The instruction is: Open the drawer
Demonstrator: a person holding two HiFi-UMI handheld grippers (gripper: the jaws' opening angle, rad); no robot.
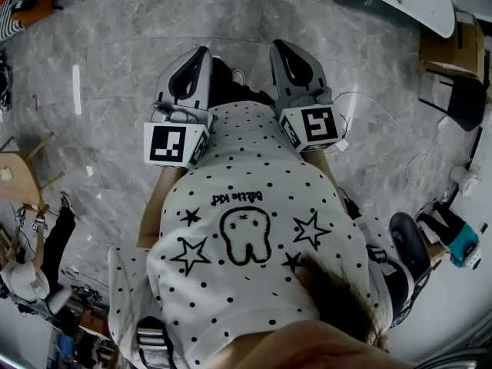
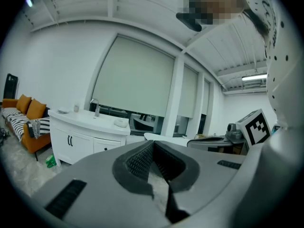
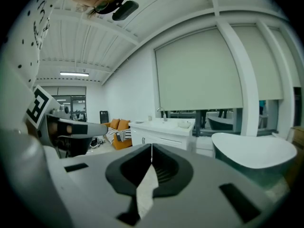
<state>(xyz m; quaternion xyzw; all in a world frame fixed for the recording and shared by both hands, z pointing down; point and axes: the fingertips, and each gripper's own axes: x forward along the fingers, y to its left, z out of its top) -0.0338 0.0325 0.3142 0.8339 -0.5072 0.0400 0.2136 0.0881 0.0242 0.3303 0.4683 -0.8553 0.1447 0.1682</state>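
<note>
— Claws first: left claw (image 2: pixel 154 144), what's it doing?
— Clenched, pads tip to tip, nothing between them. The right claw (image 3: pixel 151 146) is the same, tips together and empty. On the head view I've got both side by side in front of the shirt (image 1: pixel 246 229), over grey floor (image 1: pixel 115 91), touching nothing.
— Drawer?
— My only candidate is on the white cabinet (image 2: pixel 90 121) with the tap (image 2: pixel 95 106) on top, across the room. The left claw view shows double doors (image 2: pixel 70 141), and next to them a smaller front with one dark pull. I'd call that the drawer (image 2: pixel 107 146), but it's too small to be sure. It looks closed, flush with the cabinet face.
— Does the right claw view have it?
— Yes, same cabinet (image 3: pixel 161 134), well apart from the claw, with an orange sofa (image 3: pixel 119 137) to its left.
— Progress?
— Nothing done, as far as I can judge. The drawer isn't touched or pulled. Everything is left: get over there, unclench one claw, close it on the pull, draw it out. I'd mark this as the very start.
</note>
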